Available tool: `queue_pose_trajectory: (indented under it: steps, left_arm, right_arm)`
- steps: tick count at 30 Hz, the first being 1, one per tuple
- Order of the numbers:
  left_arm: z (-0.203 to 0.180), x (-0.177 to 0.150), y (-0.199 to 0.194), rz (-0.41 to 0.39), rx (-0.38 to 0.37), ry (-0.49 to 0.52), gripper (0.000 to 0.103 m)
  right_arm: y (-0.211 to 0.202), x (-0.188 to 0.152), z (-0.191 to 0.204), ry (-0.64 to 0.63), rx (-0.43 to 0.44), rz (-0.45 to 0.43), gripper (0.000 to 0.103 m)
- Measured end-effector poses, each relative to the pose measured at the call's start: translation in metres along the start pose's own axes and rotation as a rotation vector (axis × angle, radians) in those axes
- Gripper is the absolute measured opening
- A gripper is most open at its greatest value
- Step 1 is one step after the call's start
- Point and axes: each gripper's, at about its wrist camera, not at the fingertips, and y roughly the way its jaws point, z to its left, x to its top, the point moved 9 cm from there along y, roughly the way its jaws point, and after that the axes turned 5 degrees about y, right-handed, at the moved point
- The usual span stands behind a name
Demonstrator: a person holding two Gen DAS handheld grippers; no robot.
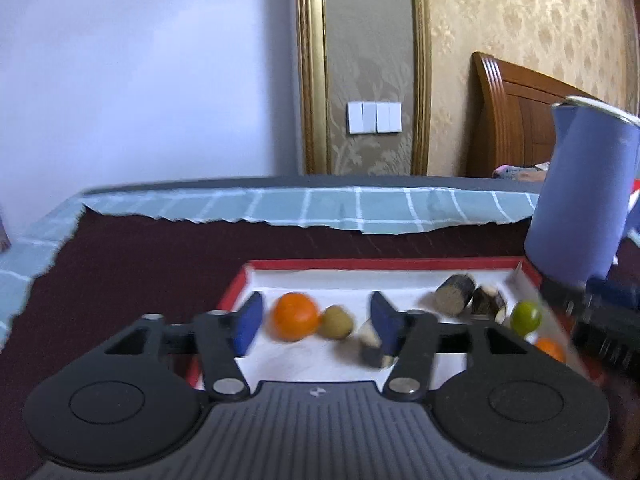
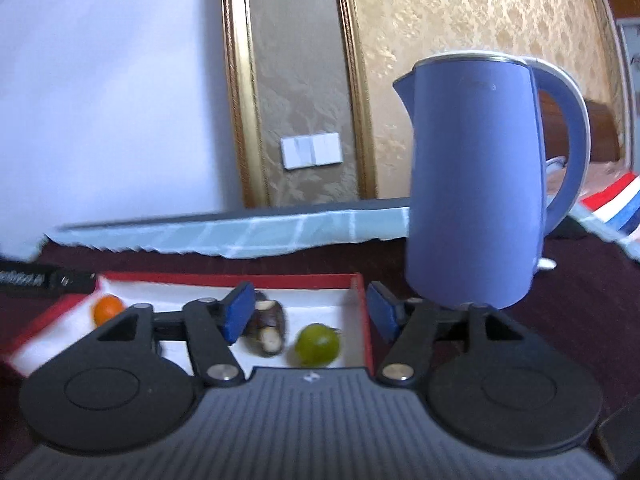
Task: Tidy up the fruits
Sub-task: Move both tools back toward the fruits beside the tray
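Note:
A red-rimmed white tray [image 1: 360, 265] lies on a dark red cloth. In the left wrist view it holds an orange [image 1: 295, 315], a yellow-green fruit [image 1: 337, 322], dark cut cane pieces [image 1: 456, 294], a green fruit [image 1: 526, 317] and a small orange [image 1: 551, 350]. My left gripper [image 1: 316, 326] is open above the tray, the orange and yellow-green fruit between its blue pads. My right gripper [image 2: 308, 314] is open over the tray's right end [image 2: 362, 292], with cane pieces [image 2: 268, 326] and the green fruit [image 2: 318, 345] between its fingers. A small orange [image 2: 107, 309] lies left.
A blue electric kettle [image 2: 476, 200] stands just behind the tray's right corner, also in the left wrist view [image 1: 580, 196]. A light blue checked cloth [image 1: 320, 208] covers the table's far edge. A striped red, white and blue item [image 2: 616, 204] lies far right. The other gripper's black body [image 1: 608, 328] sits right.

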Motion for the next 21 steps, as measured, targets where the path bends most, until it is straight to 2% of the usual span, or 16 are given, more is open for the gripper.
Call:
queue_pose_trajectory:
  steps: [4,6,8,10,13,15,19,21]
  left_arm:
    - [0.019,-0.022,-0.027,-0.044,0.044,0.027,0.068]
    - [0.033,-0.036,-0.033,-0.039,0.035,-0.006,0.068]
    - [0.048,-0.052,-0.033,-0.013,0.018,-0.062,0.068]
    - [0.060,-0.065,-0.030,0.007,0.020,-0.085,0.068]
    - [0.070,-0.077,-0.029,0.013,0.056,-0.079,0.068]
    - [0.075,-0.084,-0.028,0.017,0.077,-0.082,0.068]
    - [0.082,-0.094,-0.025,0.027,0.072,-0.100,0.068]
    - [0.086,-0.098,-0.024,0.039,0.059,-0.133,0.068]
  right_arm:
    - [-0.021,-0.002,0.012,-0.002,0.030,-0.003,0.076]
    - [-0.031,-0.013,0.025,-0.036,0.037,0.049,0.079]
    - [-0.042,-0.030,0.044,-0.084,0.057,0.122,0.091]
    - [-0.051,-0.050,0.070,-0.160,0.109,0.184,0.091]
    - [-0.059,-0.071,0.104,-0.257,0.148,0.223,0.090]
    - [-0.057,-0.079,0.119,-0.273,0.162,0.248,0.090]
    - [-0.046,-0.088,0.138,-0.273,0.140,0.288,0.083]
    - [-0.039,-0.095,0.142,-0.263,0.138,0.329,0.076]
